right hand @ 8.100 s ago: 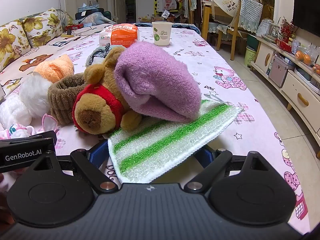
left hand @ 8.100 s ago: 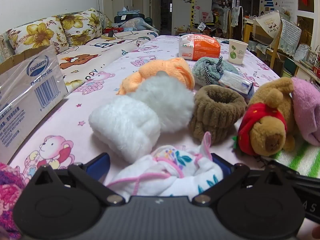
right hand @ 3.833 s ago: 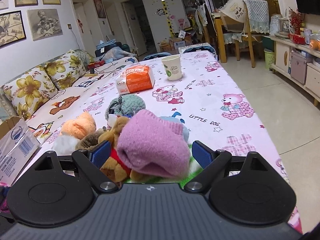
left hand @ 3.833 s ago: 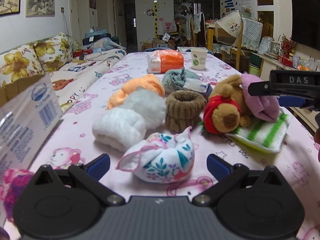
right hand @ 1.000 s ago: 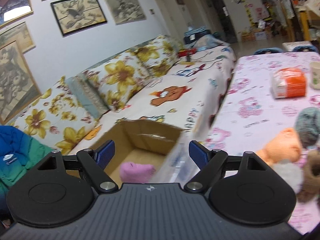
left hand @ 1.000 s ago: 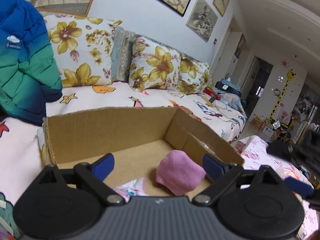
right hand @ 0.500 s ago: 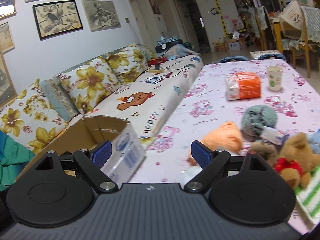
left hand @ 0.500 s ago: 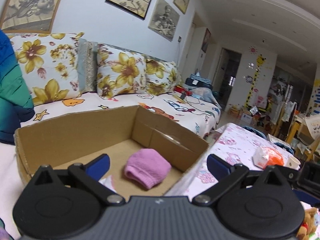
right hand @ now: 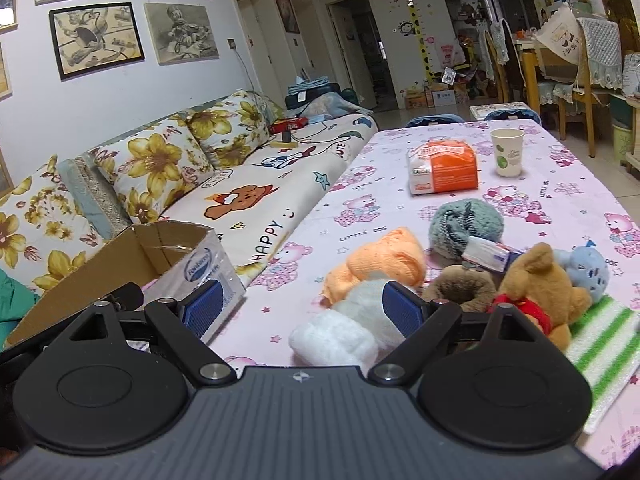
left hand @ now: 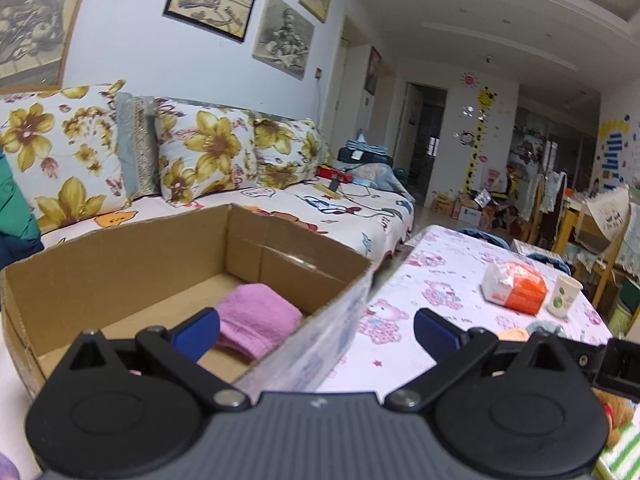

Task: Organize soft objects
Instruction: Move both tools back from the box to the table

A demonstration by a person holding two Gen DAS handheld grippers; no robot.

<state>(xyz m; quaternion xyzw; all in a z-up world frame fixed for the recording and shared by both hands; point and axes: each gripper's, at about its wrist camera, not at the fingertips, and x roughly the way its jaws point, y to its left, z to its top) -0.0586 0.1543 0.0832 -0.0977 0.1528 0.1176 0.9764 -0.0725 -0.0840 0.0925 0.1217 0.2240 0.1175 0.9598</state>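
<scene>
A cardboard box (left hand: 120,256) stands at the table's left end, with a folded pink sock (left hand: 256,318) lying inside it. My left gripper (left hand: 316,330) hovers open over the box's near right corner, nothing between its fingers. My right gripper (right hand: 302,304) is open and empty above the pink tablecloth (right hand: 560,184). Beyond it lie a white fluffy roll (right hand: 340,334), an orange cloth (right hand: 380,262), a brown knitted cuff (right hand: 460,284), a grey-green bundle (right hand: 466,226), a brown teddy bear (right hand: 540,284), a small blue plush (right hand: 588,274) and a green-striped cloth (right hand: 600,344). The box (right hand: 132,256) shows at left there.
An orange tissue pack (right hand: 442,168) and a paper cup (right hand: 507,151) stand farther down the table. A sofa with flowered cushions (left hand: 208,156) runs along the left wall. Chairs (right hand: 560,60) crowd the far end. A blue-green jacket (left hand: 16,220) lies at far left.
Both grippers swung right, away from the box toward the table. The left view now shows the box's right corner and the table; the right view now faces the pile of soft items.
</scene>
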